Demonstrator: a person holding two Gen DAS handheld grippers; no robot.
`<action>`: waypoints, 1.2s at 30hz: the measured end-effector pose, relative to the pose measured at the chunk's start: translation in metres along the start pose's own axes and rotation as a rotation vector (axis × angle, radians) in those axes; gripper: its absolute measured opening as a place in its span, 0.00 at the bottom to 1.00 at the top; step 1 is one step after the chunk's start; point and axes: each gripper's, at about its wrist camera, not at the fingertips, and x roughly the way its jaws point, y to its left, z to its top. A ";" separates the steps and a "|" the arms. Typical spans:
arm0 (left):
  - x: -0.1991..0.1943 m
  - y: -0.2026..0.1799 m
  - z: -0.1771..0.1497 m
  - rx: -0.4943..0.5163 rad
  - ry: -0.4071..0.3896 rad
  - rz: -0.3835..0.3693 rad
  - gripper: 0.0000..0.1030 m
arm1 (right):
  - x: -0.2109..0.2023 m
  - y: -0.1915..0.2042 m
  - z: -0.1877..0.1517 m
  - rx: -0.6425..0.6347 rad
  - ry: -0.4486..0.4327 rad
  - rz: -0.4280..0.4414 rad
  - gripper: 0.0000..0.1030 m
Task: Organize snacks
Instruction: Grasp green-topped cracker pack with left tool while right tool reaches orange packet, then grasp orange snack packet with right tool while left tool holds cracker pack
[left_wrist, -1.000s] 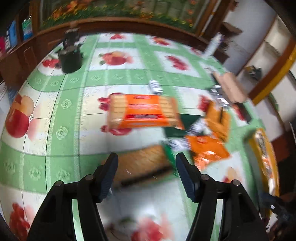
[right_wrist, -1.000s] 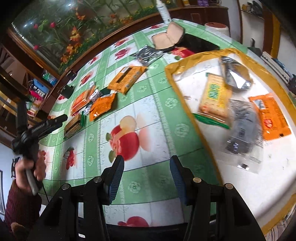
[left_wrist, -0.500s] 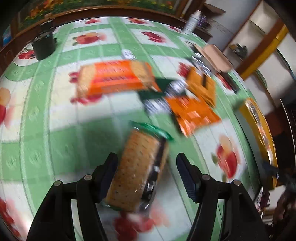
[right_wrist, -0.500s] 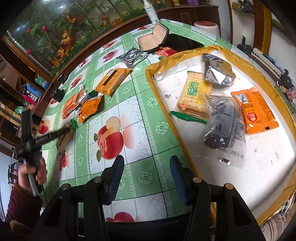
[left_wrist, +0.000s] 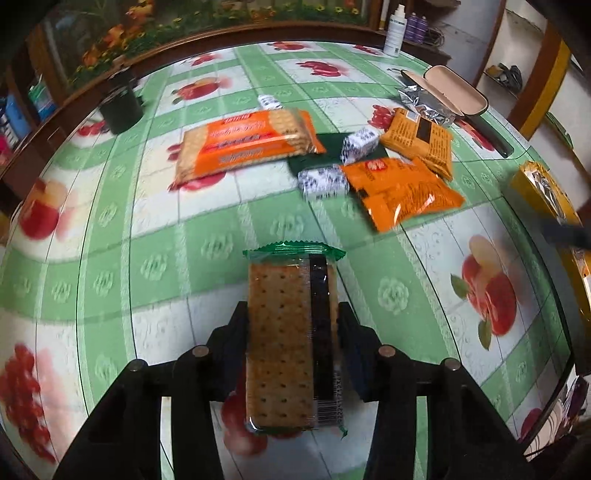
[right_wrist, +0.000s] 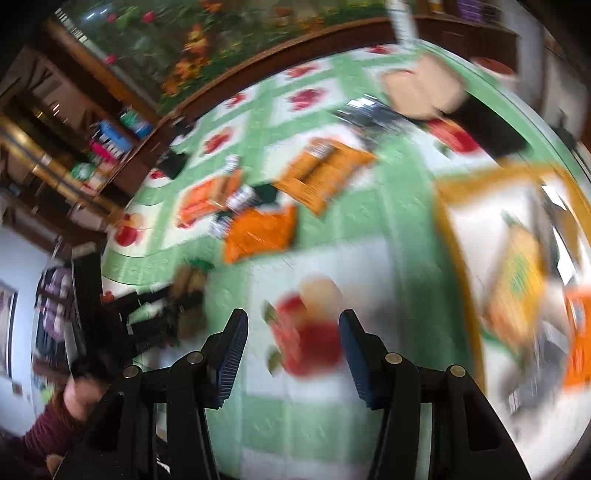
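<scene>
My left gripper (left_wrist: 291, 332) is shut on a brown cracker pack (left_wrist: 288, 339) with green wrapper ends, held above the green tablecloth. Beyond it lie an orange biscuit pack (left_wrist: 243, 142), an orange snack bag (left_wrist: 399, 188), a second orange pack (left_wrist: 421, 142), two small white-and-black wrapped sweets (left_wrist: 323, 179) and a silver pouch (left_wrist: 424, 107). My right gripper (right_wrist: 291, 332) is open and empty over the cloth, in a blurred view. To its right is the yellow-rimmed tray (right_wrist: 458, 236) with several snacks. The left gripper with the cracker pack (right_wrist: 188, 291) shows there too.
An open tan glasses case (left_wrist: 458, 88) and a white spray bottle (left_wrist: 395, 29) stand at the far right. A dark pot (left_wrist: 120, 107) sits at the far left. A wooden ledge borders the table's far side. The tray's edge (left_wrist: 535, 184) shows at right.
My left gripper has closed on the brown cracker pack and lifted it, turning it lengthwise. My right gripper has swung left, away from the tray; its view is now blurred.
</scene>
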 end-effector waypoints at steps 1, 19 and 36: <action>-0.002 -0.001 -0.004 -0.002 0.000 0.002 0.44 | 0.007 0.006 0.010 -0.023 0.013 0.011 0.54; -0.008 -0.001 -0.017 -0.058 0.012 0.023 0.44 | 0.132 0.042 0.089 -0.148 0.196 0.085 0.61; -0.004 0.005 -0.008 -0.075 0.003 0.016 0.44 | 0.115 0.063 0.043 -0.080 0.210 0.008 0.69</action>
